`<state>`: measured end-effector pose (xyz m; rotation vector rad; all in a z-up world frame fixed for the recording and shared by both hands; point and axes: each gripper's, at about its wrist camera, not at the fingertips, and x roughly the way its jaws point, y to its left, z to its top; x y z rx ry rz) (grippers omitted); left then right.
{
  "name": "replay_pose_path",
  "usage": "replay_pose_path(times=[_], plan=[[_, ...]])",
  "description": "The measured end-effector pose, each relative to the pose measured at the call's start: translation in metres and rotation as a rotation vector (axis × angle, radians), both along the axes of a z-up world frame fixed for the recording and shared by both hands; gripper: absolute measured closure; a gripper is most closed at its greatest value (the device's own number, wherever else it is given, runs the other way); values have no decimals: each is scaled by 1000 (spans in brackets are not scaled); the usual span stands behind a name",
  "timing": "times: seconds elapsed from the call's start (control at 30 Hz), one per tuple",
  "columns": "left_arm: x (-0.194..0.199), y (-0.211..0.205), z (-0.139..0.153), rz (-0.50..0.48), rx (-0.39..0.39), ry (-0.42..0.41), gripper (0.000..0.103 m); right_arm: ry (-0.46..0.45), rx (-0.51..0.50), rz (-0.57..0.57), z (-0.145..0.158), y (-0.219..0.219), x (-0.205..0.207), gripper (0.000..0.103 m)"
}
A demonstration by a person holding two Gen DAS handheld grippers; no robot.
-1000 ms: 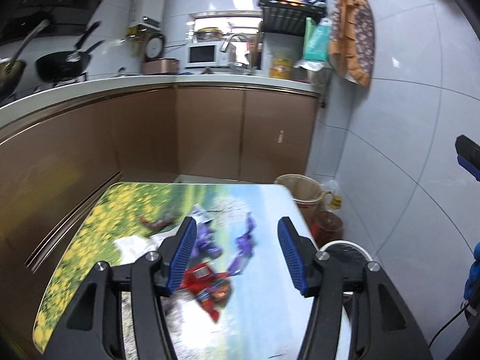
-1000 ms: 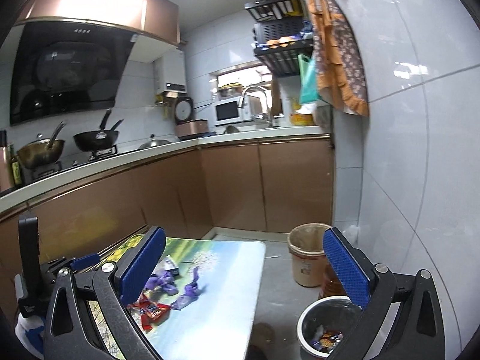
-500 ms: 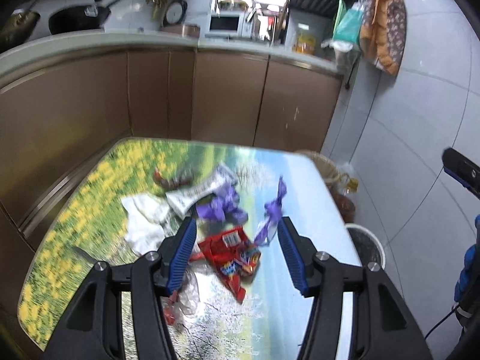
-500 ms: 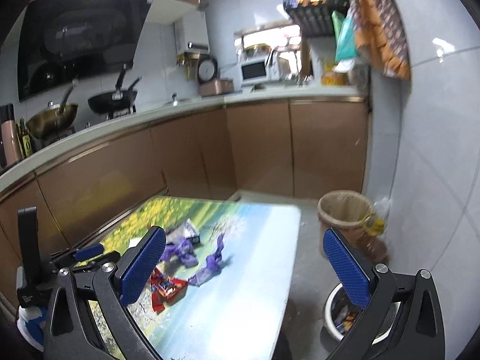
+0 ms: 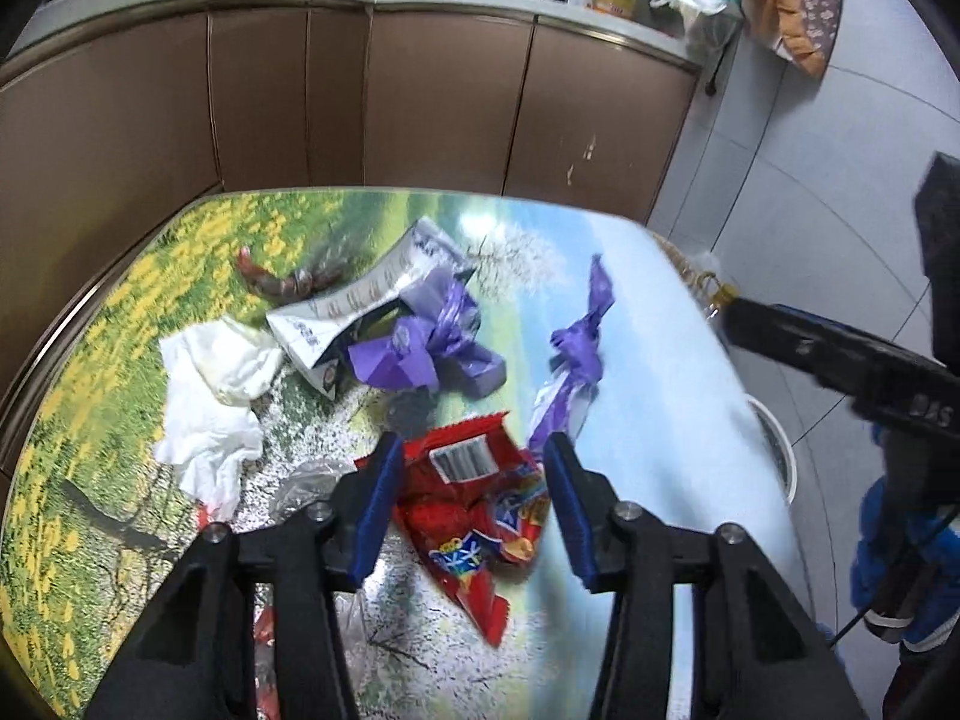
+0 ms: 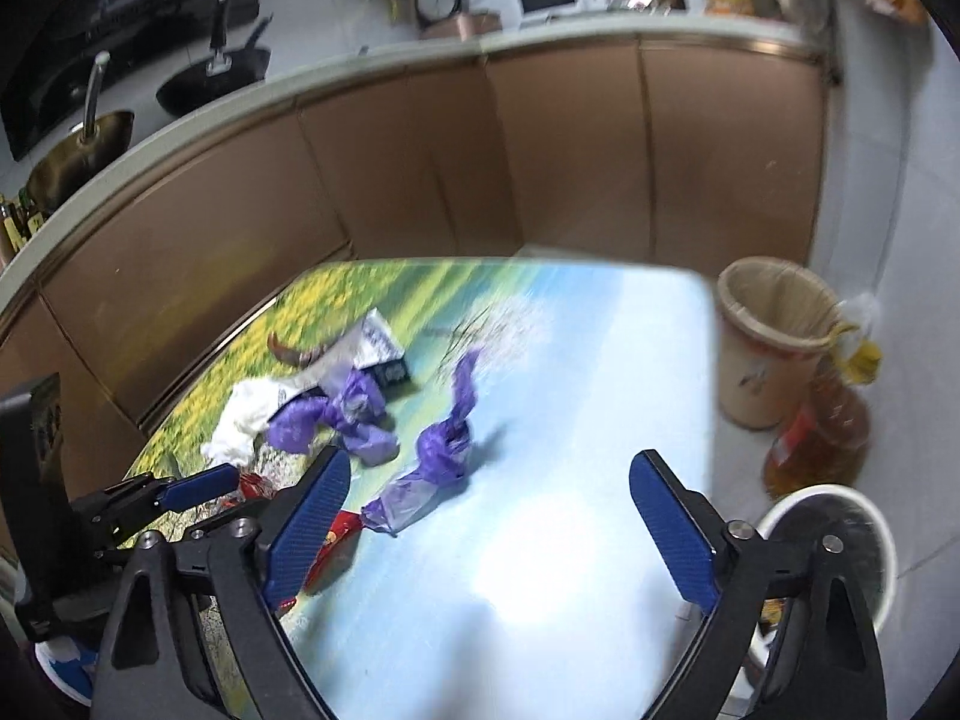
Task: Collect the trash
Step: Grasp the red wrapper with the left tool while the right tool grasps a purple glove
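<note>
Trash lies on a table [image 5: 660, 360] with a landscape print. My left gripper [image 5: 474, 498] is open, its jaws on either side of a red snack bag [image 5: 480, 516], close above it. Beyond lie a crumpled purple wrapper [image 5: 420, 342], a twisted purple wrapper [image 5: 576, 342], a white carton [image 5: 354, 306], a white tissue [image 5: 210, 390] and a brown wrapper [image 5: 282, 279]. My right gripper [image 6: 486, 516] is open and empty above the table's right part, near the twisted purple wrapper [image 6: 438, 456]. A white bin [image 6: 840, 540] stands on the floor at the right.
A beige lined bin [image 6: 768, 342] and an oil bottle [image 6: 822, 426] stand on the floor beyond the table's far right corner. Brown kitchen cabinets [image 5: 420, 102] run behind and to the left. A tiled wall [image 5: 840, 150] is on the right.
Both grippers have tilted down and moved toward the table. My left gripper has come down around the red snack bag. Both stay open.
</note>
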<state>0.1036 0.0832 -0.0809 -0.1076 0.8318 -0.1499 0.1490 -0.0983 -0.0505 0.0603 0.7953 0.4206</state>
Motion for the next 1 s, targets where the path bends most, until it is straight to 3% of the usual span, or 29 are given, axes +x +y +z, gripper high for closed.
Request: replay_pose_path(times=[0.27,0.47,0.57,0.77,1.0], plan=[[8,-1,-10,-42,-41,4,79,113,8,80,-44,41,42,28],[11,0,-14,-61,-57,4,87,164,-24,98,-63,55,55,51],[9,1,-15,-61,-71,5,89,181,-34,105,-70,58,57,67],[-2,3,-10,-51,-81,-10,91,178,-42,99,-69,54,52,70],[-22,6,9,-45,-78,-57,91,105,-27,97,-37,41,24,70]])
